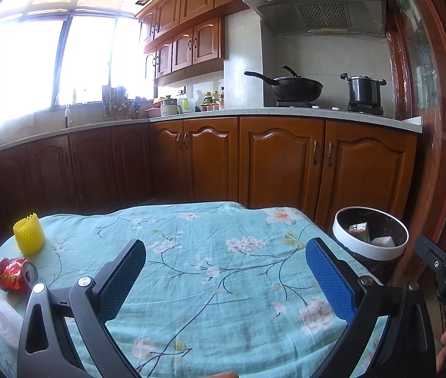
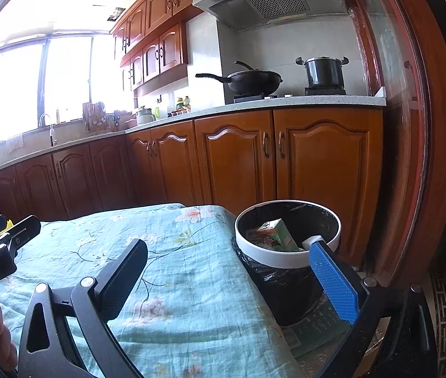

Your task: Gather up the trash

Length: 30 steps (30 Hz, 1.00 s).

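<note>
A crushed red can (image 1: 16, 274) lies at the table's left edge, with a yellow foam net sleeve (image 1: 29, 233) standing just behind it and a white foam piece (image 1: 2, 319) in front. My left gripper (image 1: 226, 245) is open and empty over the middle of the floral cloth, right of the can. A white-rimmed trash bin (image 1: 370, 236) with a black liner stands off the table's right side and holds a green carton (image 2: 275, 236). My right gripper (image 2: 227, 247) is open and empty, its blue finger over the bin (image 2: 287, 256).
The table (image 1: 210, 283) is covered with a teal floral cloth. Brown kitchen cabinets (image 1: 279, 160) stand behind it, with a wok (image 1: 295, 86) and a pot (image 1: 364, 89) on the counter. A wooden door frame (image 2: 412, 157) is at the right.
</note>
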Available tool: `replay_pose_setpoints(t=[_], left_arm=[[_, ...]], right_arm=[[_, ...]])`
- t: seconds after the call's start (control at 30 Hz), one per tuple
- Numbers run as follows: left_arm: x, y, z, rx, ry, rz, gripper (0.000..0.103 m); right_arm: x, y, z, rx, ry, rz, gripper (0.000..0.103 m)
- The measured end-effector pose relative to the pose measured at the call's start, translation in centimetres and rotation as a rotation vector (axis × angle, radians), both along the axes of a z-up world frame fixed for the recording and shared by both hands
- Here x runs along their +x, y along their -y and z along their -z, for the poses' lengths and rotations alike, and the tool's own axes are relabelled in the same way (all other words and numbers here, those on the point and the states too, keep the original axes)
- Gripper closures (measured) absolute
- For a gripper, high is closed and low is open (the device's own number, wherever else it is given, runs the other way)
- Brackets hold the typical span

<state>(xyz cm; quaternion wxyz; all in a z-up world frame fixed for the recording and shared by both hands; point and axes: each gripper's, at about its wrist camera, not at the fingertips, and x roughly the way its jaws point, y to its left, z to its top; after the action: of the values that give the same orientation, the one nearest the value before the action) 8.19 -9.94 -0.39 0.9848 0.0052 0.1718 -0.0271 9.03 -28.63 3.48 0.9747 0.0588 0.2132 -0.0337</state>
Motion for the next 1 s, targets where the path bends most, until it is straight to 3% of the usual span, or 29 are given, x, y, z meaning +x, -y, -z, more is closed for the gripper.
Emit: replay_pose_setpoints(t=[1.0], left_arm=[[0.40,-0.84,0.66,0.008,-0.010,0.010,0.001]], right_arm=[[-0.34,-0.60,0.04,-0.013,-0.002,-0.016,0.000]])
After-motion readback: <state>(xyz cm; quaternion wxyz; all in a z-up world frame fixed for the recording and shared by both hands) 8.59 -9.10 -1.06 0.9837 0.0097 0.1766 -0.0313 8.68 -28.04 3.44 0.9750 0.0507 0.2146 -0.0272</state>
